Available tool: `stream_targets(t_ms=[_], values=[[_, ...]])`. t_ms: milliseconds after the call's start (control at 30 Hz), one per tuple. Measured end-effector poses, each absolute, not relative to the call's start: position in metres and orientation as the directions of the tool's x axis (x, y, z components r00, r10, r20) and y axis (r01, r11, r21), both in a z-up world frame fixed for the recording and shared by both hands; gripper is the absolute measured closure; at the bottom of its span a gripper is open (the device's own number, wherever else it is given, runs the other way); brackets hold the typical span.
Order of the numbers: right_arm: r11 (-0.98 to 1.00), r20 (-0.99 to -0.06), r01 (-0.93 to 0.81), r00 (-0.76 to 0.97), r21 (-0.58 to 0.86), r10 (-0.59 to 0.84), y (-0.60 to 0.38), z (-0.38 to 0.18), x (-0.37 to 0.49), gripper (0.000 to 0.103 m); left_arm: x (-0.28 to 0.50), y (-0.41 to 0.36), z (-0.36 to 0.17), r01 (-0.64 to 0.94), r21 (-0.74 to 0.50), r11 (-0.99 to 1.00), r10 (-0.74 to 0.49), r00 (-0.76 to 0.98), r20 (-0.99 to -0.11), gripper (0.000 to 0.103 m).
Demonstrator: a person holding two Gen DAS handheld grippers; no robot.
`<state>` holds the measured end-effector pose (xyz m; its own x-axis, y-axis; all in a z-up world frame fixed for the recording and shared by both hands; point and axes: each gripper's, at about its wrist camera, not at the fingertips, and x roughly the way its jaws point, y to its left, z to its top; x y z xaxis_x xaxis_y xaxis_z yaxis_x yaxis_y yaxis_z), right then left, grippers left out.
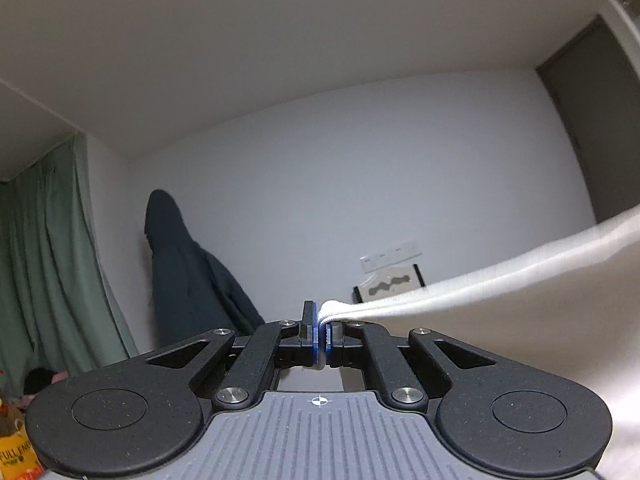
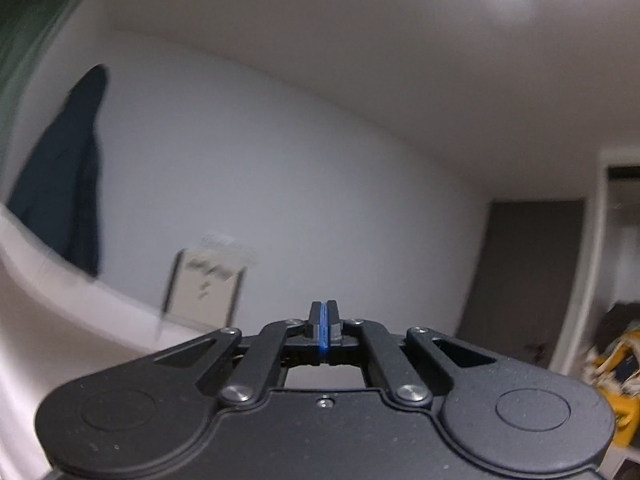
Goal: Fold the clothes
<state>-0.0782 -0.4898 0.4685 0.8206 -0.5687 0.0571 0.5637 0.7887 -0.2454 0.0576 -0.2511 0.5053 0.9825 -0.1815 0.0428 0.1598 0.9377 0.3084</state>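
pale walls and ceiling are filling both views, with a dark coat [image 1: 188, 264] hanging at left. the left gripper [image 1: 322, 336] is pinching a white garment [image 1: 480, 284] that is stretching toward the right edge. the right gripper [image 2: 324, 326] is looking closed, though what it is clamping i cannot tell; white cloth is sweeping along the lower left. likely lifting to spread; next, lowering it flat.

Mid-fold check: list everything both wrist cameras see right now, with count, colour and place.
White fabric garment: one, white, stretched right from the left gripper.
Dark blue hanging coat: one, on the wall, left.
Green curtain: one, far left.
Pale framed board: one, against the wall, centre.
Grey door: one, right.
Yellow item: one, blurred, far right.
Left gripper: black, blue pads, pinching the garment.
Right gripper: black, pads together, nothing visible between.
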Motion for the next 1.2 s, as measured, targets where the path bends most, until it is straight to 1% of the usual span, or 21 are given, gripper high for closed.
stream_targets(t_ms=[67,100,167,233,333,433,500,533,567,600,633,700,767,800,833,867,933,1033,1100,1167,1200], values=[[0.809,0.058,0.553,0.831,-0.198,-0.554,-0.499,0.488,-0.083,0.102,0.069,-0.251,0.521,0.181,0.247,0.952,-0.195,0.980,0.035,0.100],[0.827,0.046,0.531,0.845,-0.187,-0.532,-0.501,0.491,-0.087,0.102,0.070,-0.250,0.526,0.206,0.239,0.949,-0.223,0.974,0.045,0.100],[0.876,0.003,0.457,0.887,-0.156,-0.462,-0.504,0.485,-0.094,0.102,0.061,-0.250,0.523,0.246,0.277,0.929,-0.273,0.960,0.062,0.100],[0.935,-0.070,0.339,0.935,-0.106,-0.347,-0.495,0.461,-0.096,0.101,0.045,-0.254,0.504,0.276,0.364,0.889,-0.323,0.944,0.071,0.100],[0.992,-0.233,0.125,0.965,0.019,-0.118,-0.480,0.377,-0.097,0.098,0.016,-0.246,0.450,0.304,0.474,0.826,-0.387,0.918,0.085,0.100],[0.985,-0.424,-0.005,0.902,0.175,0.080,-0.457,0.261,-0.089,0.092,-0.024,-0.209,0.387,0.351,0.506,0.788,-0.443,0.894,0.070,0.100],[0.964,-0.552,-0.040,0.813,0.263,0.184,-0.435,0.178,-0.080,0.088,-0.048,-0.174,0.348,0.374,0.493,0.785,-0.446,0.895,0.031,0.100],[0.951,-0.609,-0.051,0.758,0.304,0.235,-0.428,0.138,-0.079,0.081,-0.058,-0.153,0.328,0.384,0.482,0.787,-0.439,0.898,0.001,0.100],[0.935,-0.649,-0.048,0.707,0.351,0.280,-0.423,0.107,-0.074,0.078,-0.066,-0.134,0.312,0.382,0.476,0.792,-0.424,0.905,-0.022,0.100],[0.911,-0.669,-0.027,0.671,0.410,0.321,-0.413,0.075,-0.082,0.073,-0.074,-0.113,0.294,0.372,0.470,0.800,-0.399,0.916,-0.046,0.100],[0.887,-0.680,-0.014,0.636,0.462,0.365,-0.405,0.051,-0.075,0.067,-0.082,-0.094,0.280,0.367,0.448,0.815,-0.372,0.925,-0.082,0.100],[0.862,-0.670,-0.015,0.621,0.507,0.406,-0.378,0.024,-0.058,0.067,-0.086,-0.056,0.253,0.341,0.403,0.849,-0.306,0.940,-0.152,0.100],[0.826,-0.630,-0.013,0.640,0.563,0.439,-0.363,0.011,-0.036,0.066,-0.093,-0.022,0.233,0.292,0.402,0.868,-0.241,0.955,-0.174,0.100],[0.802,-0.609,0.004,0.654,0.597,0.449,-0.357,0.003,-0.024,0.064,-0.094,-0.009,0.224,0.267,0.413,0.871,-0.211,0.961,-0.177,0.100],[0.776,-0.588,0.024,0.668,0.630,0.457,-0.352,-0.006,-0.013,0.058,-0.093,0.004,0.219,0.248,0.401,0.882,-0.188,0.965,-0.184,0.100],[0.748,-0.567,0.043,0.682,0.663,0.463,-0.348,-0.016,-0.003,0.056,-0.091,0.016,0.216,0.237,0.370,0.898,-0.174,0.965,-0.196,0.100],[0.714,-0.556,0.064,0.677,0.697,0.482,-0.341,-0.036,0.018,0.053,-0.080,0.038,0.219,0.213,0.324,0.922,-0.152,0.967,-0.205,0.100],[0.672,-0.555,0.102,0.662,0.733,0.505,-0.334,-0.060,0.049,0.053,-0.056,0.076,0.213,0.187,0.260,0.947,-0.138,0.971,-0.195,0.100],[0.605,-0.532,0.143,0.658,0.783,0.533,-0.328,-0.066,0.057,0.053,-0.053,0.089,0.205,0.185,0.205,0.961,-0.143,0.969,-0.201,0.100],[0.571,-0.490,0.107,0.656,0.814,0.574,-0.325,-0.067,0.054,0.054,-0.036,0.097,0.194,0.185,0.124,0.975,-0.154,0.962,-0.224,0.100],[0.595,-0.478,0.050,0.649,0.802,0.591,-0.319,-0.062,0.050,0.054,-0.028,0.101,0.193,0.184,0.092,0.979,-0.158,0.959,-0.235,0.100]])
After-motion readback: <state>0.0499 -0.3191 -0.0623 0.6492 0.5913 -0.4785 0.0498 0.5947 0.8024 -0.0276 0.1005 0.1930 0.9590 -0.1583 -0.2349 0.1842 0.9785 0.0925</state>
